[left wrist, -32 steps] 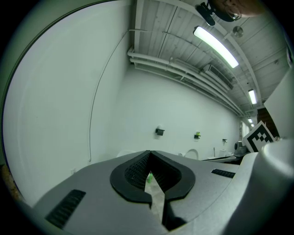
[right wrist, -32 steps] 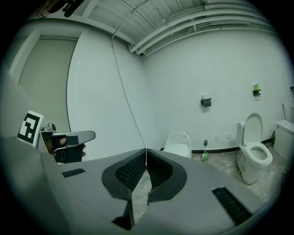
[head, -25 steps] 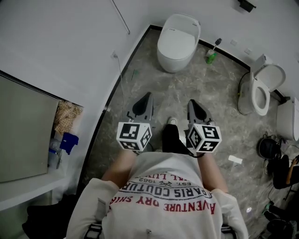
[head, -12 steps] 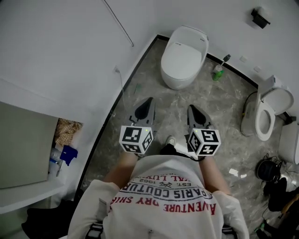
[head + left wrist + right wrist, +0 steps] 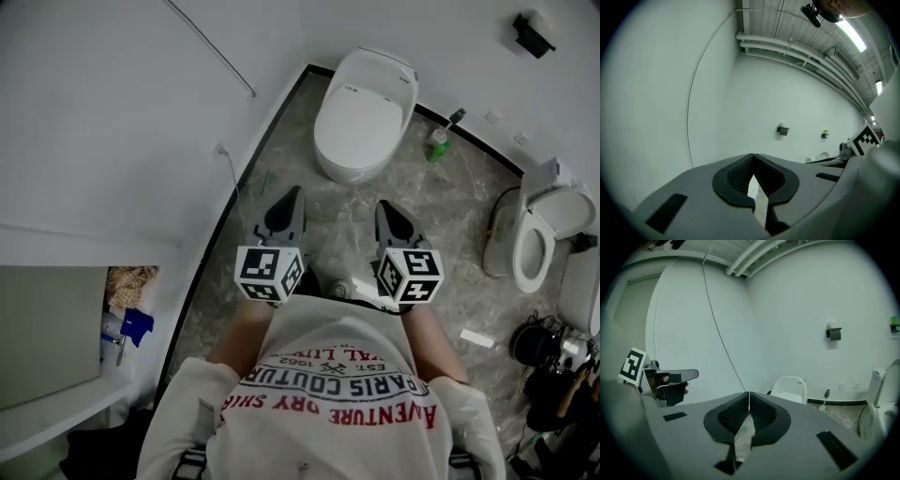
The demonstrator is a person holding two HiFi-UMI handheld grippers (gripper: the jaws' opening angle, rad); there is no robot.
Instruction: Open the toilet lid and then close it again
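Facing the closed toilet lid (image 5: 361, 108), left gripper (image 5: 293, 193) and right gripper (image 5: 383, 206) show jaws shut, empty; the stiff, slick lid looks best lifted at its front edge

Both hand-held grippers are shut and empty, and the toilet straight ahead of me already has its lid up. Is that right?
No: the toilet straight ahead has its lid down, as the head view shows. The rest holds: the left hand-held gripper and the right hand-held gripper are shut and empty.
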